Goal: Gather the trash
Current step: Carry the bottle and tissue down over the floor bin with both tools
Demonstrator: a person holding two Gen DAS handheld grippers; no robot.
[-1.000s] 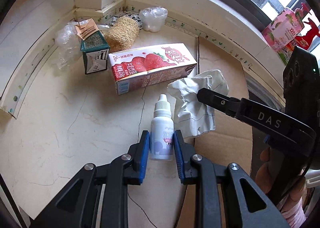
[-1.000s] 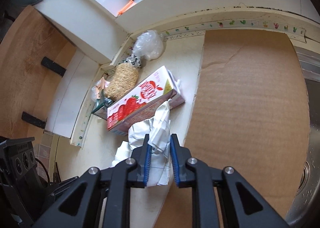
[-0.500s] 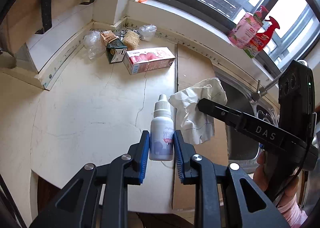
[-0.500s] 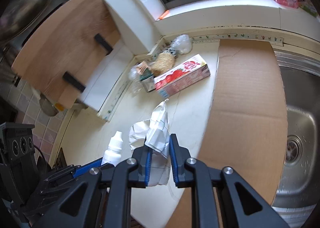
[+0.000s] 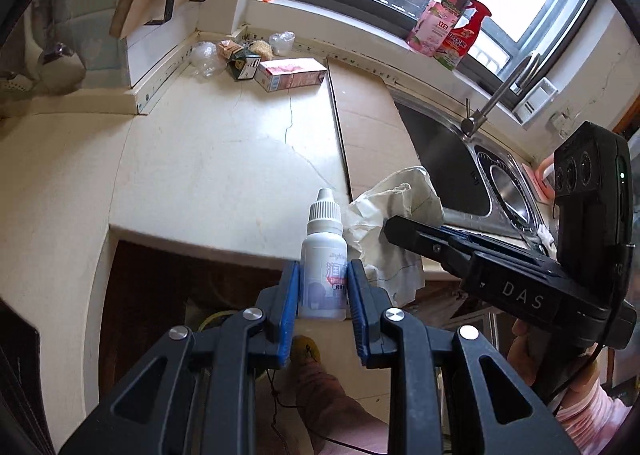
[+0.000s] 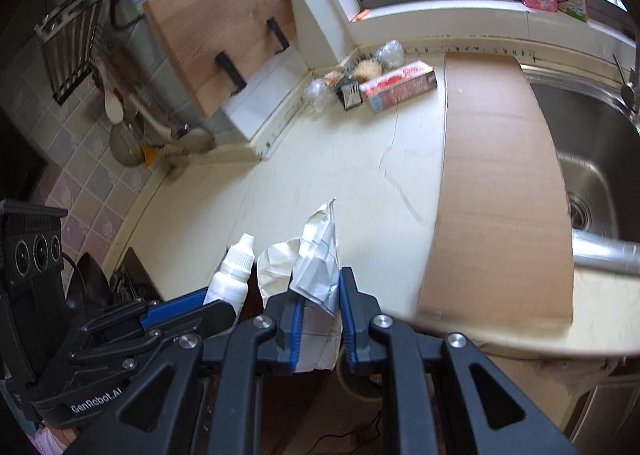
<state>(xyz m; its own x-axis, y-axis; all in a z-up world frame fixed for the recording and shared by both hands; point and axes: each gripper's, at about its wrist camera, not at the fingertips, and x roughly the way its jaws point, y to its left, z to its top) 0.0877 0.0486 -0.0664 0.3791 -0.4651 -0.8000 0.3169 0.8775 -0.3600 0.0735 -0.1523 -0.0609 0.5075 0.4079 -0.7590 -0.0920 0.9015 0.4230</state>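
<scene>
My left gripper [image 5: 323,283] is shut on a small white dropper bottle [image 5: 323,259], held upright past the counter's front edge. My right gripper [image 6: 318,297] is shut on a crumpled white paper [image 6: 316,255], also held off the counter; the paper shows in the left wrist view [image 5: 394,215] and the bottle in the right wrist view [image 6: 234,277]. More trash lies in the far counter corner: a strawberry milk carton [image 5: 290,73], a small dark green carton [image 5: 242,63], a straw-like scrubber [image 5: 262,47] and clear plastic bags [image 5: 206,59].
A brown cardboard sheet [image 6: 496,183] covers the counter beside the steel sink [image 6: 592,159] with its faucet [image 5: 500,95]. Pink and red bottles [image 5: 444,31] stand on the window sill. A wooden board [image 6: 224,43] hangs at the left wall. A floor area lies below the grippers.
Both grippers have pulled back and up from the counter, carrying the bottle and the paper beyond the counter's front edge. The corner trash now looks much farther away.
</scene>
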